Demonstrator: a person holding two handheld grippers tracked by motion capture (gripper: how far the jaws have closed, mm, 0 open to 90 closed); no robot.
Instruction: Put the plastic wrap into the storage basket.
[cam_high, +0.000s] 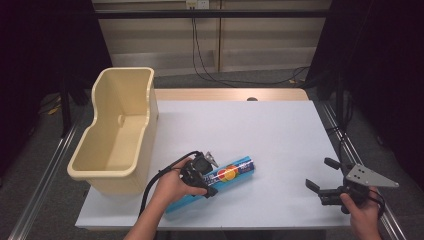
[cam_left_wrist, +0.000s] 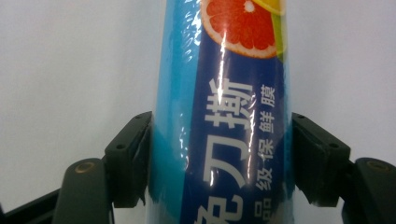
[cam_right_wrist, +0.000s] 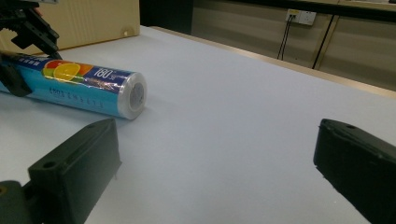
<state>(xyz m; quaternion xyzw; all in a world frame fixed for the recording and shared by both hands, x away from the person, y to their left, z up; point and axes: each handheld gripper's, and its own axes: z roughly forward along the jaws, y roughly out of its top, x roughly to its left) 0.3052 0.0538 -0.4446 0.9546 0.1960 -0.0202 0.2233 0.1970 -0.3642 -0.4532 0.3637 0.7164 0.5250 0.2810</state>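
The fingers (cam_left_wrist: 133, 161) of the left gripper (cam_high: 199, 176) are clenched on the blue roll of cling film (cam_high: 220, 179), pads pressing both its sides. The roll lies flat near the front edge of the worktop (cam_high: 280, 135), just beside the cream bin (cam_high: 120, 135) at the left edge. The right gripper (cam_high: 330, 191) waits released near the front right corner, well apart from the roll. The grasp step seems finished; the next move probably needs a level lift, so the long roll does not tip, then a carry over the rim of the bin
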